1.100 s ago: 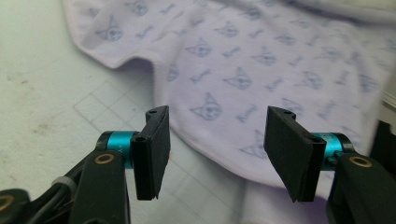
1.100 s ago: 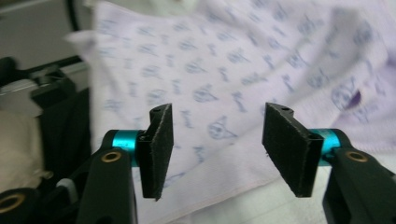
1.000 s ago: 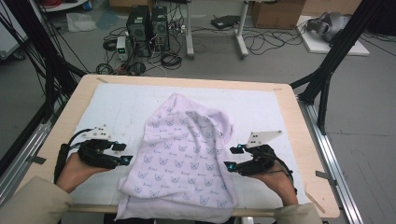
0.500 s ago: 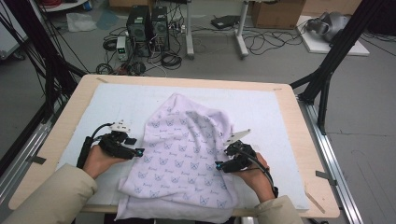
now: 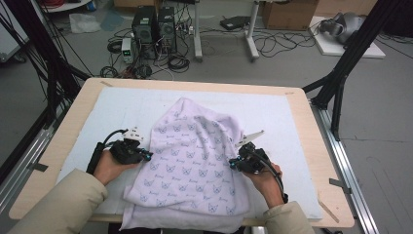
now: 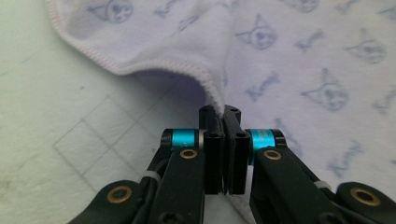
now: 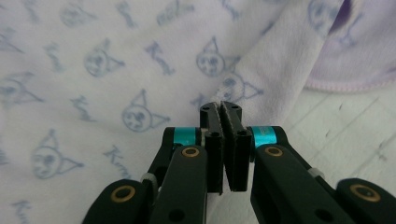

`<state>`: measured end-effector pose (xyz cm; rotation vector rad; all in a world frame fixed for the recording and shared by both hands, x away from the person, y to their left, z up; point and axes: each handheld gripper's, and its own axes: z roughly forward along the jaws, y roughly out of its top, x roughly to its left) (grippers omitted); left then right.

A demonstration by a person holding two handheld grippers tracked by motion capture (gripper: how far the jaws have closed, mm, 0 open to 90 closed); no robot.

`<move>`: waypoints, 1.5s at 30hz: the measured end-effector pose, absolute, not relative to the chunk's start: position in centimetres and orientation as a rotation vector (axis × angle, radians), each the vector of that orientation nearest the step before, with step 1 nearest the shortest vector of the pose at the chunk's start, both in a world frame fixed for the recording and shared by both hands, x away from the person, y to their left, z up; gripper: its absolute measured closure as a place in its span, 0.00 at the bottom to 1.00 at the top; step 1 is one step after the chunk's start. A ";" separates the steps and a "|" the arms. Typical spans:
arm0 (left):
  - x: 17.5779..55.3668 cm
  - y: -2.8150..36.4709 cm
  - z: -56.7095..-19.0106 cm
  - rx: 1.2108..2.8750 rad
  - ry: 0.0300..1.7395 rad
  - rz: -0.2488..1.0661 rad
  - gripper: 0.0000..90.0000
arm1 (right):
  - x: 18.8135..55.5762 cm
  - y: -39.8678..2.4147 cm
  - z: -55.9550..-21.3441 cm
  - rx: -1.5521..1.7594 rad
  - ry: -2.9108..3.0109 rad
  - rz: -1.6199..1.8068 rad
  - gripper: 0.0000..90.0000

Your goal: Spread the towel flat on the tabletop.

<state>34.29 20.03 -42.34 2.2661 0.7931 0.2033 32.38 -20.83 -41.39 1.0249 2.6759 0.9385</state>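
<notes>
A pale lilac towel point(image 5: 195, 156) printed with small cat faces lies crumpled on the white mat point(image 5: 107, 117), and its near end hangs over the table's front edge. At the towel's left side, my left gripper point(image 5: 146, 155) has just been closing. In the left gripper view its jaws point(image 6: 220, 112) are shut, with the towel's stitched hem point(image 6: 212, 91) pinched between the tips. My right gripper point(image 5: 233, 164) sits at the towel's right side and has also just been closing. The right gripper view shows its jaws point(image 7: 220, 108) shut on a fold of the towel point(image 7: 93, 70).
The mat covers most of a wooden table point(image 5: 316, 126). Black frame posts point(image 5: 341, 73) stand at both sides. Computer towers point(image 5: 153, 27) and cables lie on the floor beyond the far edge. Bare mat lies behind and beside the towel.
Both hands have moved inward and forward to the towel's two sides. Both pairs of jaws, open before, have shut on the towel's edges.
</notes>
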 end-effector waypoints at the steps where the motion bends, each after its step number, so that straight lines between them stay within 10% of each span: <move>1: 34.1 20.1 -41.8 2.250 0.772 0.207 0.98 | 32.4 -21.5 -40.8 1.009 2.662 1.047 0.98; 28: 26.9 26.7 -26.3 1.892 0.428 0.342 0.98 | 27.3 -28.4 -28.5 0.338 2.224 1.906 0.98; 40: 23.7 25.9 -33.5 2.282 0.304 -0.007 0.97 | 23.5 -26.4 -34.4 0.113 2.749 1.642 0.95; 45: 24.7 26.1 -34.8 2.270 0.342 0.046 0.51 | 24.6 -25.7 -36.1 0.248 2.798 1.443 0.63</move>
